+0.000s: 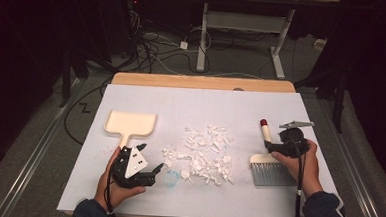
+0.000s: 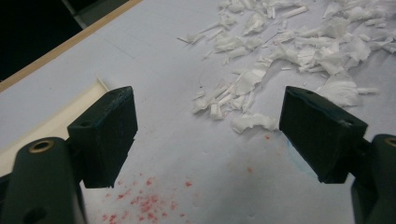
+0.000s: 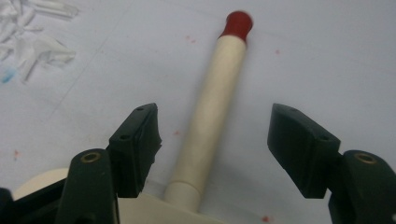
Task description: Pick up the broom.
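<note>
Currently the left hand-held gripper (image 1: 153, 172) sits low at lower left of the high view, held by the left hand (image 1: 113, 184), jaws spread wide with nothing between them. In the left gripper view the pile of white paper scraps (image 2: 299, 51) lies ahead in the upper right, a corner of the cream dustpan (image 2: 56, 119) shows at the left edge behind the left jaw, and red specks (image 2: 144, 200) dot the white worktop (image 2: 154, 70) at bottom centre. High view: dustpan (image 1: 130, 124) left of centre with its handle pointing toward the bottom of the frame, scraps (image 1: 201, 154) in the middle, brush (image 1: 268, 160) at right, grey bristles toward the bottom, red-tipped handle pointing up-frame. The right hand-held gripper (image 1: 281, 148) in the right hand (image 1: 303, 167) is over the brush's handle base. Right gripper view: jaws apart, straddling the cream brush handle (image 3: 212, 107) on either side, not touching it; red cap (image 3: 237, 23) at top centre. A few scraps (image 3: 28, 42) in the upper left.
</note>
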`<state>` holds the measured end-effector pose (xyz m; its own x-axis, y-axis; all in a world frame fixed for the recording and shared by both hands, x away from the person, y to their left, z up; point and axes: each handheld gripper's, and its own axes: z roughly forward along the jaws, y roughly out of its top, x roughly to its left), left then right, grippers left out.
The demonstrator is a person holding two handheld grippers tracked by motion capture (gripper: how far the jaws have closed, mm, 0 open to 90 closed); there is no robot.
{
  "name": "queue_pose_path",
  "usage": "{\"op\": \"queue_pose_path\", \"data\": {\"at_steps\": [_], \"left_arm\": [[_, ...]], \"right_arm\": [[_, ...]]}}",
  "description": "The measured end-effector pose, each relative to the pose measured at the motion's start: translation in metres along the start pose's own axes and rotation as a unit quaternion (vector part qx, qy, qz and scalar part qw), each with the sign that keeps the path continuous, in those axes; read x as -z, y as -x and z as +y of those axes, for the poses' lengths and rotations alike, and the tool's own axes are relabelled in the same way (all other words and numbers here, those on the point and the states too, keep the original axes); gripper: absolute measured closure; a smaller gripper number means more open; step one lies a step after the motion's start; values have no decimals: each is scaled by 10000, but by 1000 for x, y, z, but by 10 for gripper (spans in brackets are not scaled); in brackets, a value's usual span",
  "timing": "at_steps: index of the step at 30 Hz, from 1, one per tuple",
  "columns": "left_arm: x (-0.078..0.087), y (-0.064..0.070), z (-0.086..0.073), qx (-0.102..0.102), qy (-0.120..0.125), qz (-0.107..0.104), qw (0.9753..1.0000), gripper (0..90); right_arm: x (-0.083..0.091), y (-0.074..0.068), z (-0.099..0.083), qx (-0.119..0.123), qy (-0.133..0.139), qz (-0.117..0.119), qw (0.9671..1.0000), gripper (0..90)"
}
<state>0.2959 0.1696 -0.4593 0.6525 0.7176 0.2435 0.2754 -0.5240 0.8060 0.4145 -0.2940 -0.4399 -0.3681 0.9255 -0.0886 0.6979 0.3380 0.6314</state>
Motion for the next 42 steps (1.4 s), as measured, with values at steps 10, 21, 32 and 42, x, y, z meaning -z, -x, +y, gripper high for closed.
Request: {"op": "queue_pose_path", "data": {"at_steps": [10, 21, 32, 42], "left_arm": [[0, 2, 0, -45, -39, -23, 10000, 183], [1, 2, 0, -24, -21, -54, 10000, 187], [3, 1, 0, 9, -9, -18, 10000, 187], [6, 2, 3, 80, 89, -93, 9999, 187]], "right_arm": [[-22, -1, -3, -200, -318, 179, 9991, 608], [-22, 0, -2, 110, -322, 297, 9990, 715], [-12, 5, -3, 147, 31, 476, 9988, 715], [24, 5, -16, 477, 1258, 631, 9889, 715]]}}
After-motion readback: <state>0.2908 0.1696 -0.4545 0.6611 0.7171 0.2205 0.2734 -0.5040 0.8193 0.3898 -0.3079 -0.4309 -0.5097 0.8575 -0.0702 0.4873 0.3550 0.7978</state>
